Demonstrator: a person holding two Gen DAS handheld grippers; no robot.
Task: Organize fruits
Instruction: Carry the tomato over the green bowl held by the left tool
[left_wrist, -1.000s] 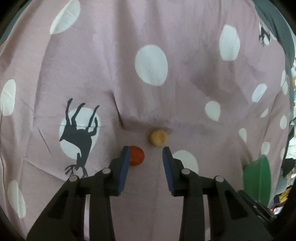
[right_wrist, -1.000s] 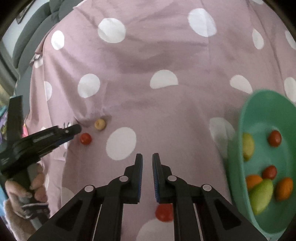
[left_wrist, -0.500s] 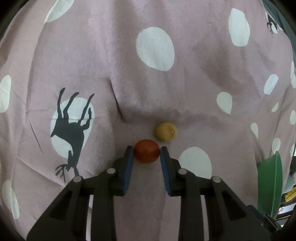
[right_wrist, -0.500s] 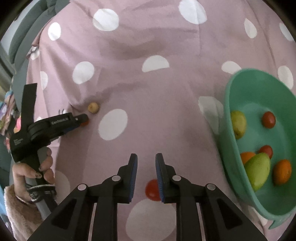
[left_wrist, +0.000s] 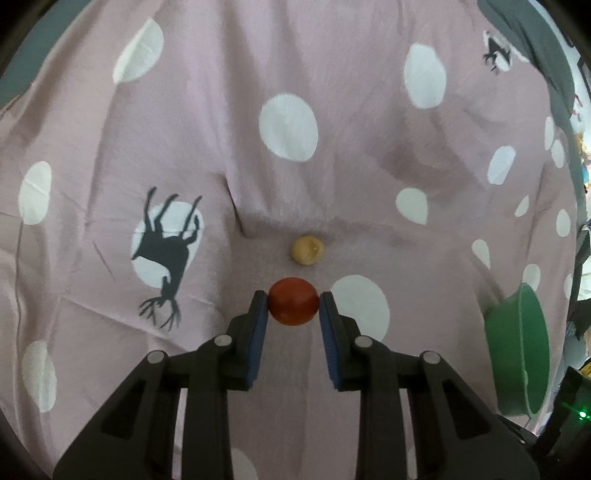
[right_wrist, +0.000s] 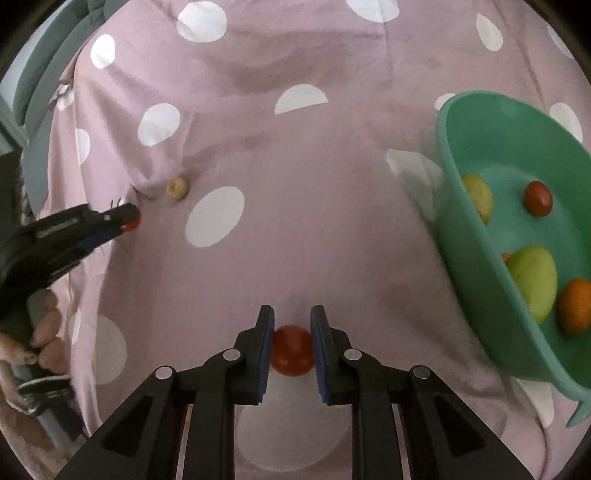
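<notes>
My left gripper (left_wrist: 293, 301) is shut on a red tomato (left_wrist: 293, 301), pinched at the fingertips just above the cloth. A small yellow fruit (left_wrist: 307, 250) lies right behind it. In the right wrist view that same left gripper (right_wrist: 127, 218) reaches in from the left, and the yellow fruit (right_wrist: 176, 188) sits beside it. My right gripper (right_wrist: 292, 314) hangs low over a second red tomato (right_wrist: 291, 350). Its jaws are almost together. This tomato lies on the cloth and shows through the narrow gap, its sides hidden behind the pads.
A teal bowl (right_wrist: 476, 236) at the right holds green, orange and red fruits; it also shows as the bowl (left_wrist: 517, 354) at the right edge of the left wrist view. A pink cloth with white dots (right_wrist: 295, 206) covers the surface. A hand (right_wrist: 40, 339) holds the left tool.
My left gripper slid onto the red tomato and shut on it. My right gripper came down until the second tomato, seen below the fingers before, sits in the gap between the pads.
</notes>
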